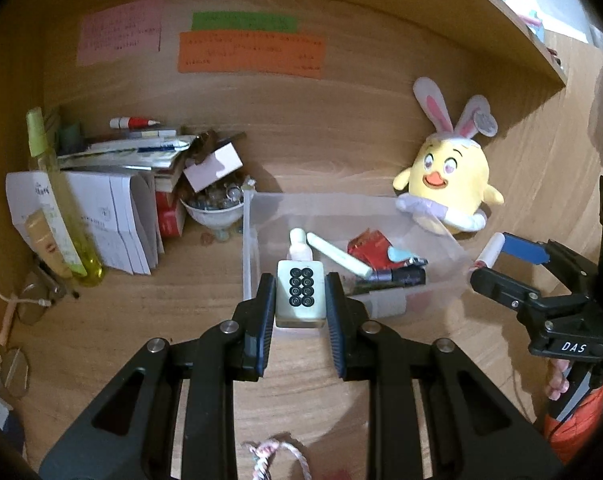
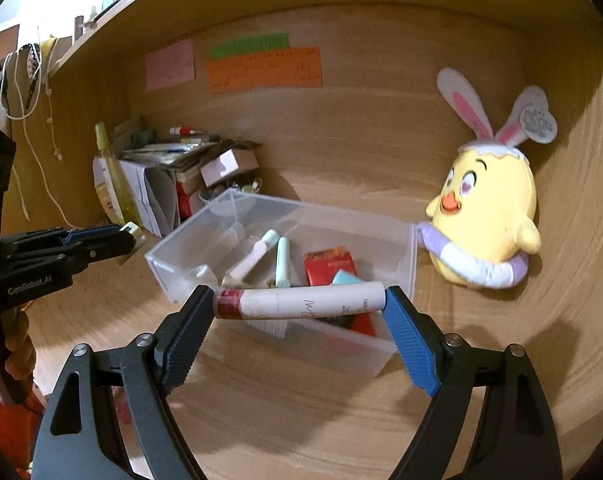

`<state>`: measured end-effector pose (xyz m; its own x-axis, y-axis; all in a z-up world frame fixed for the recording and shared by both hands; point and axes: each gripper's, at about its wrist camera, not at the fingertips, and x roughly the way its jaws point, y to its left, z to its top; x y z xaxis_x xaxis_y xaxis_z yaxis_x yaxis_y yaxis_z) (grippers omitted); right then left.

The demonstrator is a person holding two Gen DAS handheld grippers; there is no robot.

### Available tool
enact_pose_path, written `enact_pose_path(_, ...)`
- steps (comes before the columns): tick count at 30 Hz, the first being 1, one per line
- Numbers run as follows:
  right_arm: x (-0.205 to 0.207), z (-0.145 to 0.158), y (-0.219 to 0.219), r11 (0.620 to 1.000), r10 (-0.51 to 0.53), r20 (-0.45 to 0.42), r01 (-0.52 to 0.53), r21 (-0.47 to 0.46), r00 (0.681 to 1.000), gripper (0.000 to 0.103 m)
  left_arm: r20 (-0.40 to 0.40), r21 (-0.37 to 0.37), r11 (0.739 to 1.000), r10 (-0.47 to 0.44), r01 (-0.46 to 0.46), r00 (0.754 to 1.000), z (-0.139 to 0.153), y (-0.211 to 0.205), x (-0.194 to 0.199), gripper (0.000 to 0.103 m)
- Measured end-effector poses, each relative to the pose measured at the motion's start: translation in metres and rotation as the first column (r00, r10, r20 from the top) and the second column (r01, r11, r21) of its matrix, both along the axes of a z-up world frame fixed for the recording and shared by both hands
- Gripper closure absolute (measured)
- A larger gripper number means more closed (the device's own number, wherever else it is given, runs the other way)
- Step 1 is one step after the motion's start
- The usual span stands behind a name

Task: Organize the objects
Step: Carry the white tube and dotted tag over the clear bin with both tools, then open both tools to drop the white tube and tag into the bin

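My left gripper [image 1: 300,296] is shut on a mahjong tile [image 1: 300,294] with black circles, held just above the near edge of a clear plastic box [image 1: 261,204]. My right gripper [image 2: 299,306] is shut on a white tube with a red end [image 2: 297,304], gripped end to end, above the box's near wall [image 2: 329,344]. The box holds pens, a small white bottle [image 1: 298,242], a red packet [image 2: 329,266] and a light blue piece. The right gripper also shows in the left wrist view [image 1: 497,258], and the left gripper shows in the right wrist view [image 2: 129,236].
A yellow chick plush with bunny ears [image 1: 449,184] sits right of the box against the wooden back wall. At the left stand a stack of papers and books [image 1: 113,200], a yellow-green spray bottle [image 1: 57,196] and a white bowl [image 1: 213,210]. Glasses [image 1: 33,300] lie near the left edge.
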<state>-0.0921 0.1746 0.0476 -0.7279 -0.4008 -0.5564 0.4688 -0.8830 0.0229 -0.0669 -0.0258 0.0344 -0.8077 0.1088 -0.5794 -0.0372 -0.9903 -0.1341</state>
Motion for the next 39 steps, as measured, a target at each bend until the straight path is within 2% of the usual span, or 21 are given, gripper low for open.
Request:
enact_pose_path(7,-0.021,0.012,0.002,1.0,-0.017,-0.018,0.016,-0.022,1.0,0.02,0.003,0.009,1.0,0.012,-0.012,1.0,0.002,-0.006,-0.018,0.079)
enact_pose_path(14,-0.04,0.012,0.0,0.999,-0.038,-0.015,0.038,-0.014,0.999,0.02,0.055,0.014,1.0,0.005,-0.006,0.998,-0.012,-0.006,-0.043,0.079)
enact_pose_path(19,-0.056,-0.004,-0.007,0.999,-0.049,0.029,0.049,0.001,0.998,0.02,0.098,0.05,0.998,-0.036,0.031,0.995,-0.026,-0.005,-0.058,0.079)
enact_pose_path(28,-0.085,-0.046,-0.017,0.998,-0.059,0.149,0.054,0.034,0.987,0.02,0.141,0.037,0.998,-0.054,0.049,0.988,-0.044,0.003,-0.077,0.079)
enact_pose_path(39,-0.089,-0.057,-0.026,0.998,-0.046,0.17,0.037,0.054,0.984,0.02,0.159,0.046,0.997,-0.07,0.064,0.985,-0.052,0.004,-0.084,0.079)
